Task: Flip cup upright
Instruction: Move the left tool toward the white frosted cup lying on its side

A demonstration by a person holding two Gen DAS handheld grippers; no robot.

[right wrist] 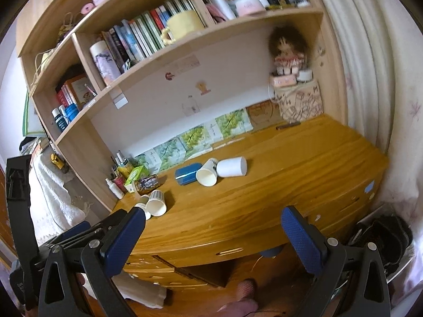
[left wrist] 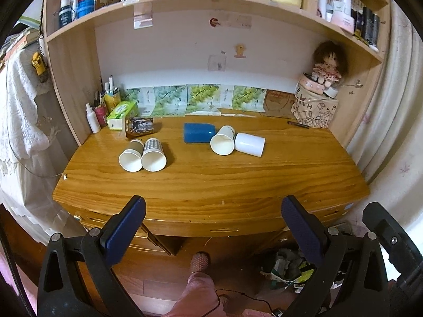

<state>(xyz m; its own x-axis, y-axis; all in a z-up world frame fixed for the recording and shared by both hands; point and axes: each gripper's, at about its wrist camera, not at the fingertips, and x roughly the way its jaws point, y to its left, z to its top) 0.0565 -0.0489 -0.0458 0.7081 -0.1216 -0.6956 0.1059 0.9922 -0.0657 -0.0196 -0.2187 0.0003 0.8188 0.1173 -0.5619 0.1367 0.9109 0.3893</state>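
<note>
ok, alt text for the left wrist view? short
Six cups lie on their sides on a wooden desk: two paper cups and a dark printed cup at left, a blue cup, a paper cup and a white cup at centre. The left gripper hangs before the desk's front edge, jaws open and empty.

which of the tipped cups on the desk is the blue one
The blue cup lies on its side near the middle of the desk, just left of the open-mouthed paper cup. The other cups are white, patterned or dark.
</note>
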